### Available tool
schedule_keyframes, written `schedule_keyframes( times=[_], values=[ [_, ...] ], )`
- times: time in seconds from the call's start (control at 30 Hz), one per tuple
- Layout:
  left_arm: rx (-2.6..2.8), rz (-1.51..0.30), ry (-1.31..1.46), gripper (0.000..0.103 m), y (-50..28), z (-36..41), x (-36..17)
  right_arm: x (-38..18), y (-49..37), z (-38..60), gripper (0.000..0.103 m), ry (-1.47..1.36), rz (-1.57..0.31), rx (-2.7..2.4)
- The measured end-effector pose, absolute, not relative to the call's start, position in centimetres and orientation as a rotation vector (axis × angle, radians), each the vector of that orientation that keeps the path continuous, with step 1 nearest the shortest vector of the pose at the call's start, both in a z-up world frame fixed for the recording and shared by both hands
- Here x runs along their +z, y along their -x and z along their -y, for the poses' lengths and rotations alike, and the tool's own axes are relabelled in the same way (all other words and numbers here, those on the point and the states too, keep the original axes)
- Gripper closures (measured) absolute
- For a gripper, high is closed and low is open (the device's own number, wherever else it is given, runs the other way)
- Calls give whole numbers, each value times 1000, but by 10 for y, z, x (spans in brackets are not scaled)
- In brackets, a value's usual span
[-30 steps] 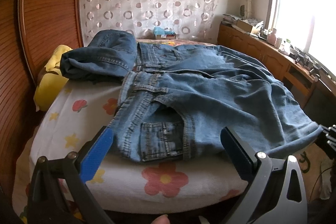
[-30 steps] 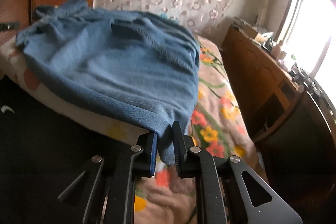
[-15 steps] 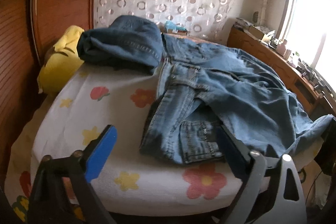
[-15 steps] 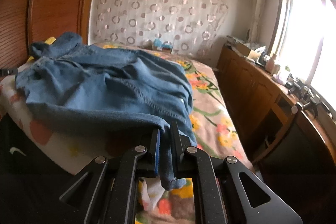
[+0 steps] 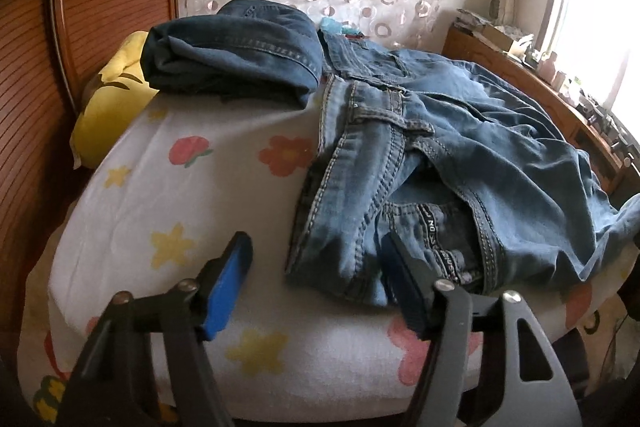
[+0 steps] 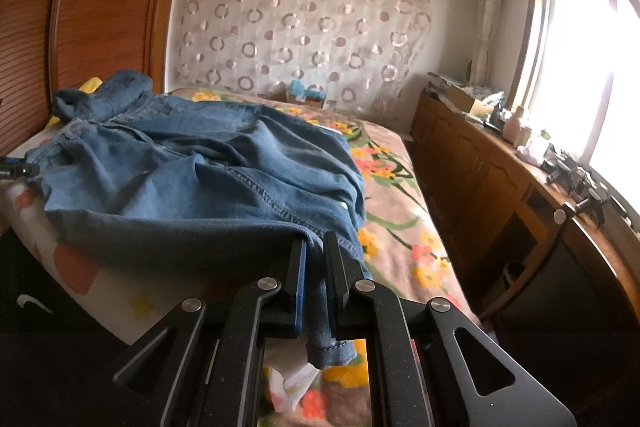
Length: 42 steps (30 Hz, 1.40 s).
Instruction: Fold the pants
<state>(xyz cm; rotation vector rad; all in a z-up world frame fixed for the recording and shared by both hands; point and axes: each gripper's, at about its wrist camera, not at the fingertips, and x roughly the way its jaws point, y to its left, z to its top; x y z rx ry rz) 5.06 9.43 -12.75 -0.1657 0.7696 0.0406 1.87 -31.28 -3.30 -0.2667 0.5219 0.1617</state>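
Closing in, the left claw (image 5: 316,285) has dropped closer to the jeans (image 5: 420,163) waist corner on the bed (image 5: 180,211); the right claw (image 6: 316,279) keeps pinching a leg hem, so folding can start.

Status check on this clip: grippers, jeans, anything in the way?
Right gripper shut on jeans hem. Left gripper closing around waistband corner, not yet pinched. Light jeans lie spread, unfolded. Darker folded jeans touch their waistband.

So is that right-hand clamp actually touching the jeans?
Touching. The right wrist view shows the right gripper shut on the light jeans: denim fills the slit between its fingers, the hem hanging below.
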Motion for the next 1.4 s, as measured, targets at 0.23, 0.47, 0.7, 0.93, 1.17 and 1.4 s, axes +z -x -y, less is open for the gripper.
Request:
schedule_keyframes(
  times=[0.23, 0.47, 0.7, 0.93, 1.17, 1.4],
  values=[
    [-37, -754, 182, 88, -47, -92, -116, -26, -21, 316, 100, 264, -501, 154],
    [-53, -667, 142, 95, -32, -86, -79, 1, -29, 320, 101, 285, -446, 141],
    [-59, -554, 133, 96, -14, -90, -30, 34, -35, 320, 102, 309, -372, 121],
    [-77, -501, 103, 96, -7, -91, -4, 76, -30, 328, 103, 309, -275, 97],
    [-80, -531, 82, 96, -21, -86, -14, 59, -43, 323, 103, 309, -353, 166],
    [-75, -539, 89, 96, -19, -80, -20, 13, -40, 318, 93, 263, -483, 233]
  ],
)
